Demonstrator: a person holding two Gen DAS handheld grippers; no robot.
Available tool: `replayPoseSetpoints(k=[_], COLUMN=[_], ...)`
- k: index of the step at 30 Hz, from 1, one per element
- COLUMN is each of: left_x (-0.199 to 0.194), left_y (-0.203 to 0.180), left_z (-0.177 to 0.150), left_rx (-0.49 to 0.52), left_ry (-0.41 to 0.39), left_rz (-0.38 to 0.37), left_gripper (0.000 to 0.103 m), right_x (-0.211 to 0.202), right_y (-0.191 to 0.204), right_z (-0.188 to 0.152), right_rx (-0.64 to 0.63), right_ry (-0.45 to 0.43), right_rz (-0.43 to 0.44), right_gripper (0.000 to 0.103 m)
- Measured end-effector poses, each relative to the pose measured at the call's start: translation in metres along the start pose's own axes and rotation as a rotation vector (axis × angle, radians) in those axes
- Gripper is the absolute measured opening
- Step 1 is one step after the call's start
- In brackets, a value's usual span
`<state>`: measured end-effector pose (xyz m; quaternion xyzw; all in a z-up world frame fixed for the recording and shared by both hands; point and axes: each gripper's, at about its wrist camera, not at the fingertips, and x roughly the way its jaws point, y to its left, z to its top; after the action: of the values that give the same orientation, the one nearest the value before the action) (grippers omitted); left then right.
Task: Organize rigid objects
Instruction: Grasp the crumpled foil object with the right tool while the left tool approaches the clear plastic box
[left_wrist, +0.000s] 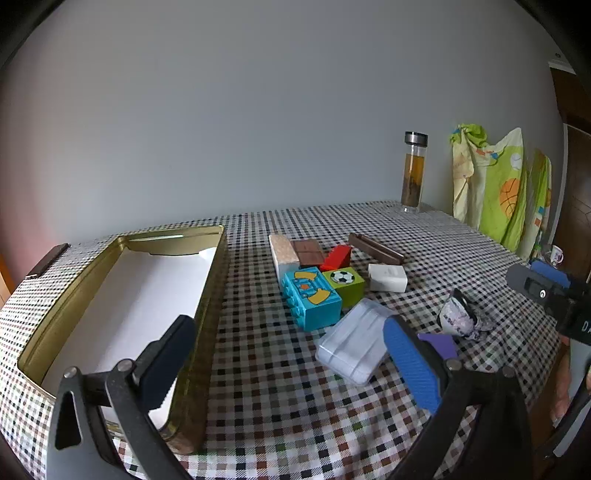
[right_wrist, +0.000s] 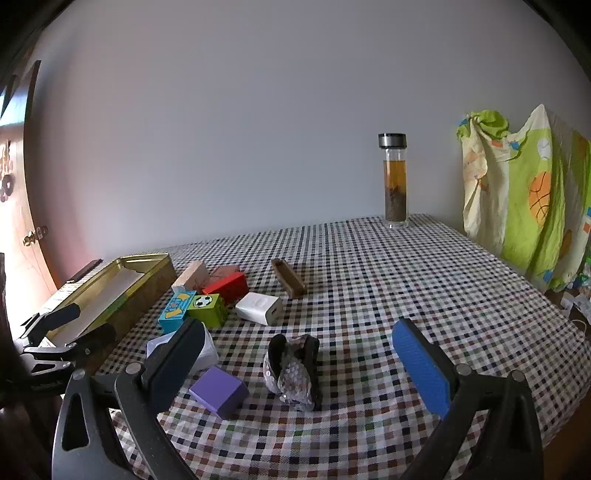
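Observation:
A gold tin box (left_wrist: 207, 295) lined with white paper lies open at the table's left; it also shows in the right wrist view (right_wrist: 155, 280). Beside it lie a blue brick (left_wrist: 312, 299), a green soccer brick (left_wrist: 345, 282), a red brick (left_wrist: 336, 256), a white charger (left_wrist: 388, 277), a clear plastic case (left_wrist: 354, 341), a purple block (right_wrist: 219, 391) and a patterned clip (right_wrist: 293, 373). My left gripper (left_wrist: 288, 358) is open, one finger over the tin, the other by the clear case. My right gripper (right_wrist: 295, 354) is open, the clip lying between its fingers on the table.
A glass tea bottle (right_wrist: 395, 181) stands at the back of the checkered table (right_wrist: 369, 280). A brown tray piece (right_wrist: 288, 278), a chocolate-like bar (left_wrist: 308, 253) and a beige block (left_wrist: 282, 253) lie behind the bricks. A green cloth (right_wrist: 524, 199) hangs at the right edge.

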<state>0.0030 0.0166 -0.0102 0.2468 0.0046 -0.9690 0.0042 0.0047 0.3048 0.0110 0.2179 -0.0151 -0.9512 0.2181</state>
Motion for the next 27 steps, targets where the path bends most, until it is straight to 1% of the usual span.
replayPoseSetpoints(k=[5, 27], left_x=[0.006, 0.023], left_y=[-0.001, -0.003], left_z=[-0.004, -0.003], left_rx=[-0.004, 0.002], left_ry=[0.014, 0.057], left_rz=[0.001, -0.004], left_gripper=[0.102, 0.102], right_x=[0.004, 0.019], right_y=[-0.001, -0.007], right_z=[0.0, -0.004], right_rx=[0.007, 0.004], right_ry=[0.012, 0.068], right_rz=[-0.008, -0.028], right_gripper=[0.103, 0.103])
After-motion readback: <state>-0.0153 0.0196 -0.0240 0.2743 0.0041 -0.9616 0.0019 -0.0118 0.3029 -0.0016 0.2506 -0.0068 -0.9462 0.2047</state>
